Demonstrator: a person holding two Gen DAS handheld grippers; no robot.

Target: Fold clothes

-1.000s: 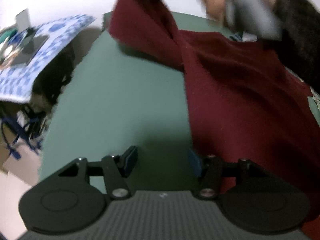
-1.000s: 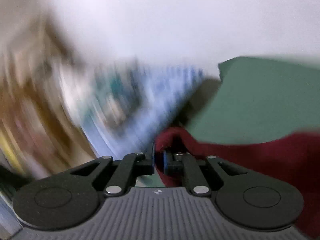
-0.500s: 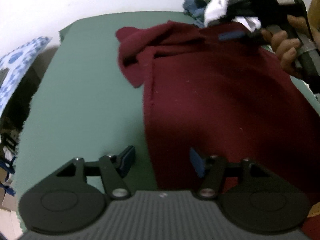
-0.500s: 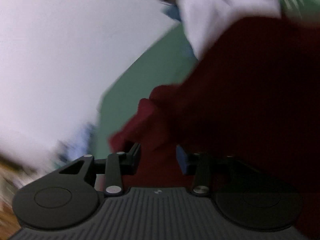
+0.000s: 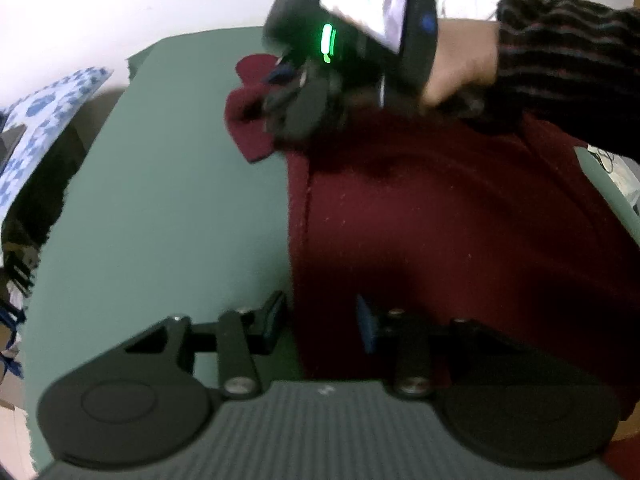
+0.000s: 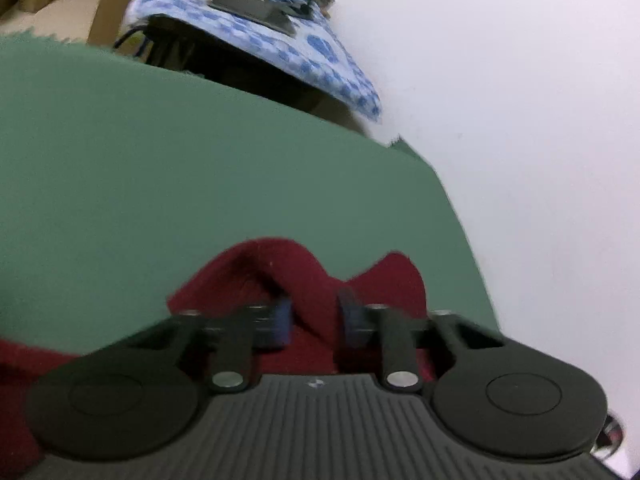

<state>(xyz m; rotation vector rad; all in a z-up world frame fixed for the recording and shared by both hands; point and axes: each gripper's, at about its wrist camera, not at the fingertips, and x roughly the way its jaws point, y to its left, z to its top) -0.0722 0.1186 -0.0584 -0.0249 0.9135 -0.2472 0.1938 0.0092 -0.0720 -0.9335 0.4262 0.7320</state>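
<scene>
The left gripper (image 5: pixel 320 322) has its fingers (image 5: pixel 272 320) closing across the near side edge of the garment (image 5: pixel 460 220); the cloth edge runs between them, but the pads do not press it yet. The right gripper (image 6: pixel 312 316) is closing too, its fingers (image 6: pixel 280 320) straddling a raised ridge of the bunched sleeve (image 6: pixel 280 264) with a gap left on each side. The dark red garment lies on the right half of the green desk (image 5: pixel 180 200), its sleeve crumpled toward the far left corner.

To do this step well, I judge each pinch should take only the top layer right at the edge, seat before lifting, and the two hands should then move together so the fold line stays straight.

A second ago the right gripper held the sleeve up in the air, clamped tight, and the left fingers stood wide over bare desk beside the cloth. Since then the sleeve has been dropped on the desk, the right hand (image 5: pixel 460 64) has come down over it, and the left has shifted onto the garment's edge.
</scene>
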